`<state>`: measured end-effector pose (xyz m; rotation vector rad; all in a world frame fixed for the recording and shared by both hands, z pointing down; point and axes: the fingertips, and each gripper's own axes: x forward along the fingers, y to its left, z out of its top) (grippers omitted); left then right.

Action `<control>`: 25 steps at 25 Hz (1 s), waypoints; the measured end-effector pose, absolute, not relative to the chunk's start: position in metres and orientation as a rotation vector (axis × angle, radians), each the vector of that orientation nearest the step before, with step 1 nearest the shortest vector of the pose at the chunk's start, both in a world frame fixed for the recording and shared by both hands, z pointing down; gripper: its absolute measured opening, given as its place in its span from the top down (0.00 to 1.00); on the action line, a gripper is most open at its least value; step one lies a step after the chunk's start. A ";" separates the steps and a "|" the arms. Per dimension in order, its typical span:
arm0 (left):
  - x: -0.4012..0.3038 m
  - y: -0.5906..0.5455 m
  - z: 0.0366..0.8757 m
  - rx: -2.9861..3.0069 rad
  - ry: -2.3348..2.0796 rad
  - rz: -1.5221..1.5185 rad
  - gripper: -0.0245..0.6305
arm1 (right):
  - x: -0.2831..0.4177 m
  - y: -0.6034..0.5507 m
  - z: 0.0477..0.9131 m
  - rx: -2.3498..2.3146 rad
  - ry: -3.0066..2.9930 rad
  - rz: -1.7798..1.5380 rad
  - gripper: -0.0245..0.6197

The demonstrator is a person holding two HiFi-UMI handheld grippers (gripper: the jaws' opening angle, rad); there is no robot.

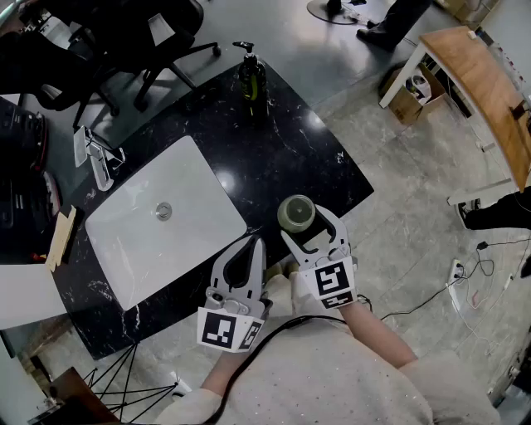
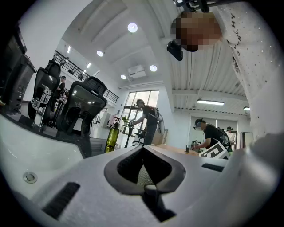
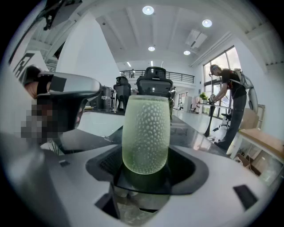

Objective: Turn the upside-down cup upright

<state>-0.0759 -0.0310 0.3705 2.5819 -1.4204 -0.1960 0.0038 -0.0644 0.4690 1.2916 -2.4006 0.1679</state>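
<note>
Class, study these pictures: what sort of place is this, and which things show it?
Probably an open-plan office or lab with a mock washroom set-up: a white basin set in a black marble counter, office chairs beside it, a wooden desk across the floor.

Bright, even ceiling lights (image 3: 148, 9) (glare on the black countertop (image 1: 290, 158)); fisheye edges darken and warp.

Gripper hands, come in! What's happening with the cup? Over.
Left gripper shut, empty. Right gripper open, fingers either side of the green dimpled cup on the black counter. Nothing blocking it. Over.
</note>
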 end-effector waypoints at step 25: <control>-0.098 -0.029 0.368 2.507 -1.545 -0.190 0.95 | -0.048 -0.014 0.399 0.162 -2.608 2.518 0.47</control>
